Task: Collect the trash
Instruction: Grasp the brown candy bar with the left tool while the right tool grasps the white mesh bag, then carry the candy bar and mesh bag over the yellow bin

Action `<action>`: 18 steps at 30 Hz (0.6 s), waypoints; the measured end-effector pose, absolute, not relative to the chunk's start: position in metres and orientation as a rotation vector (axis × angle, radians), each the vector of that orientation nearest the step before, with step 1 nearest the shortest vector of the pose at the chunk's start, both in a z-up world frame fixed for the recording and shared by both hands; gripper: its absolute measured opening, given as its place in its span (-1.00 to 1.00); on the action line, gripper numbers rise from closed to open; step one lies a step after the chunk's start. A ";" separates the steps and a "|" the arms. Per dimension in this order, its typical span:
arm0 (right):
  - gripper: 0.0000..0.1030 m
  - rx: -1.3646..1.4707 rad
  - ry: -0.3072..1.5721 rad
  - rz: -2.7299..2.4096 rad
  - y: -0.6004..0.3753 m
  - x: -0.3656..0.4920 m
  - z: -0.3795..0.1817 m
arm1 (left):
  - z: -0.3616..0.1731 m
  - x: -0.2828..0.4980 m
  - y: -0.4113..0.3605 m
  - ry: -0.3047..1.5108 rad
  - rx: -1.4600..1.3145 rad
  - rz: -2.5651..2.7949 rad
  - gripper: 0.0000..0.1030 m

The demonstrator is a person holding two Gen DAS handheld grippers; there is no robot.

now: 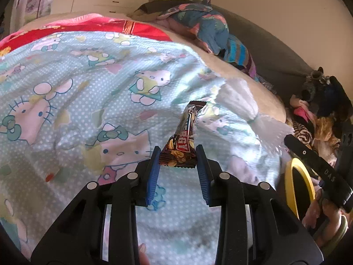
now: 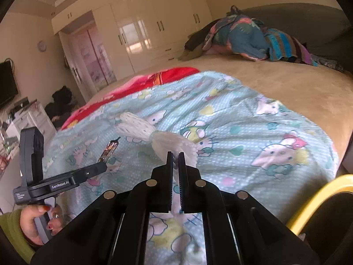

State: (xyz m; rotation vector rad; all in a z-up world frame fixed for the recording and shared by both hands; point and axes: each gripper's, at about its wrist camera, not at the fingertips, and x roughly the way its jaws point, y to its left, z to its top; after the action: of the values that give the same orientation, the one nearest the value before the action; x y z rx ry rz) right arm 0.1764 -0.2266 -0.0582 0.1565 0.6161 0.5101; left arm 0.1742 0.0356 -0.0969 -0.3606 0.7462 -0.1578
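Nearby, yellow-rimmed bin (image 2: 308, 201) beside blanket (image 2: 220, 114)

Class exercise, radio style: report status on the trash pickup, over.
Left gripper clamped on snack wrapper. Right gripper shut on white foam net. Yellow-rimmed bin close by, path open.

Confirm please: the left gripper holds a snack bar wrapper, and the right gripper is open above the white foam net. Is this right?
Not quite. The right gripper is shut on the white foam net, as the right wrist view shows. The left gripper does hold the snack bar wrapper.
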 end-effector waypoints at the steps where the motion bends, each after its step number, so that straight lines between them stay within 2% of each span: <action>1: -0.90 0.158 0.612 0.506 -0.231 0.173 -0.056 | -0.094 0.171 0.035 0.742 -0.362 -0.161 -0.50; 18: -0.90 0.180 0.577 0.384 -0.295 0.131 -0.034 | -0.032 0.141 -0.009 0.654 -0.296 -0.293 -0.50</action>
State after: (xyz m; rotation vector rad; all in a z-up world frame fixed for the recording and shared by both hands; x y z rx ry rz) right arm 0.1314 -0.2954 -0.0337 0.1802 0.5770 0.3836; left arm 0.1412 -0.0086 -0.0317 -0.2964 0.6538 -0.2928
